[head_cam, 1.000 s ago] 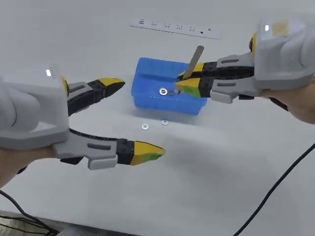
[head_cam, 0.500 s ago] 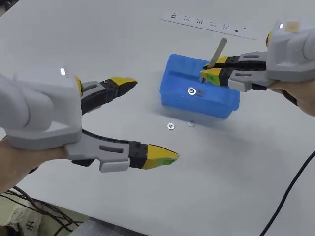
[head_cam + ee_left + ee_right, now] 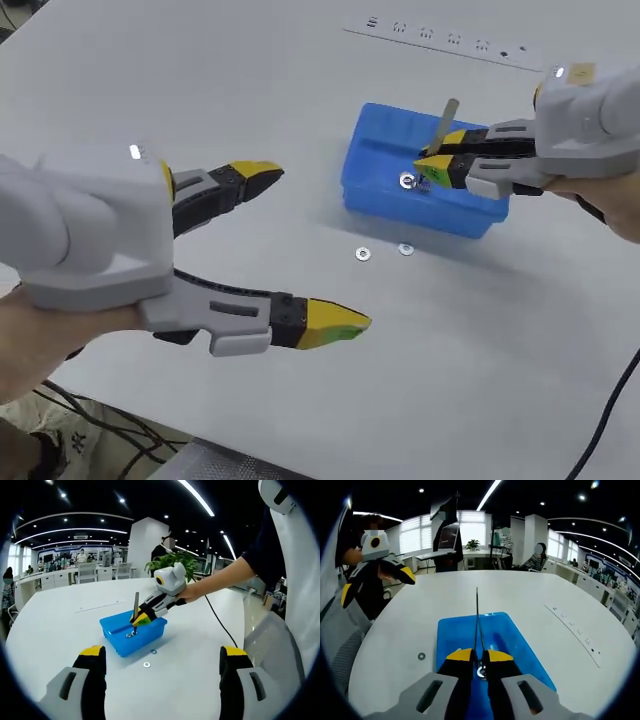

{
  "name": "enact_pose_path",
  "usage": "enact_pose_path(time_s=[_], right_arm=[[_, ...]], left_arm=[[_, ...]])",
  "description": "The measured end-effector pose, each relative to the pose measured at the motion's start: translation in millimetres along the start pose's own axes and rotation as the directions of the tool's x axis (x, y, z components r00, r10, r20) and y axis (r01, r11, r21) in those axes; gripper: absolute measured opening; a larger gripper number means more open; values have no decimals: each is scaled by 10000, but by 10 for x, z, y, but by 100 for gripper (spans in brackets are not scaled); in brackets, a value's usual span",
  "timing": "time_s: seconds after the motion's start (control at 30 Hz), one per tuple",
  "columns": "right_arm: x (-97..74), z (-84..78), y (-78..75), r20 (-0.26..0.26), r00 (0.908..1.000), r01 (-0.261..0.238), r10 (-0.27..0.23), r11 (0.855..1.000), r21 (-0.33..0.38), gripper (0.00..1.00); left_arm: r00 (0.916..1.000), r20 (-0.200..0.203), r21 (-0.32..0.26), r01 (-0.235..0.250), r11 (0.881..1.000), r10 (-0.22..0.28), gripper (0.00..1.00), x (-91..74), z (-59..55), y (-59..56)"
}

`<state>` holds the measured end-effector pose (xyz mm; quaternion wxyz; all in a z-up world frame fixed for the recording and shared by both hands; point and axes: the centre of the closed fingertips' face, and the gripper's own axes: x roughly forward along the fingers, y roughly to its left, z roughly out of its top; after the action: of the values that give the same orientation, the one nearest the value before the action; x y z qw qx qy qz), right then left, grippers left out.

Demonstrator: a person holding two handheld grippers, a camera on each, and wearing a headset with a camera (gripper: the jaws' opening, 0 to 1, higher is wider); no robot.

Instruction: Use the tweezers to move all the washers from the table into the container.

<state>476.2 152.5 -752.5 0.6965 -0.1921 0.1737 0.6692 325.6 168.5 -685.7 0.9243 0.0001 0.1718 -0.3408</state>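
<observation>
The right tongs (image 3: 432,172) are closed narrow on the tweezers (image 3: 447,118), whose lower end dips into the blue container (image 3: 385,200), right by 1 washer (image 3: 408,181) lying inside; whether the tweezers grip it I cannot tell. 2 other washers (image 3: 363,254) lie on the white table (image 3: 200,90), just beside the container's near wall. The left tongs (image 3: 322,250) gape wide, holding nothing, over the table toward its near edge. A power strip (image 3: 445,40) lies along the far edge.
</observation>
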Motion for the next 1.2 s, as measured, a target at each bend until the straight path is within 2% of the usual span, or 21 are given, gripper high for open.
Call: enact_pose_path(time_s=[0.3,0.47,0.6,0.77,0.87,0.97,1.07,1.2], right_arm=[[-75,-2,-46,-111,9994,314,-315,9995,-60,8],[-141,65,-32,-58,9989,469,-469,9989,-67,8],[-183,126,45,-26,9993,377,-378,9988,-314,8],[-211,151,120,-104,9996,250,-257,9978,-612,7],[-219,151,132,-146,9996,242,-252,9975,-664,7],[-221,160,149,-155,9996,218,-230,9972,-715,7],[-216,174,168,-163,9997,159,-173,9967,-801,8],[-200,187,195,-166,9998,61,-76,9961,-878,8]], left_arm=[[10000,86,11,-33,10000,33,100,2,50,-13],[9997,244,-136,-83,9999,87,100,39,103,6],[9985,537,-156,-92,9998,101,99,144,210,78],[9967,811,-17,64,10000,-62,96,355,382,217],[9946,1021,80,170,9998,-177,91,468,494,300],[9924,1187,199,309,9993,-330,81,601,596,384],[9927,1079,517,486,9975,-539,76,700,635,421],[9914,862,941,900,9915,-982,62,858,665,447]])
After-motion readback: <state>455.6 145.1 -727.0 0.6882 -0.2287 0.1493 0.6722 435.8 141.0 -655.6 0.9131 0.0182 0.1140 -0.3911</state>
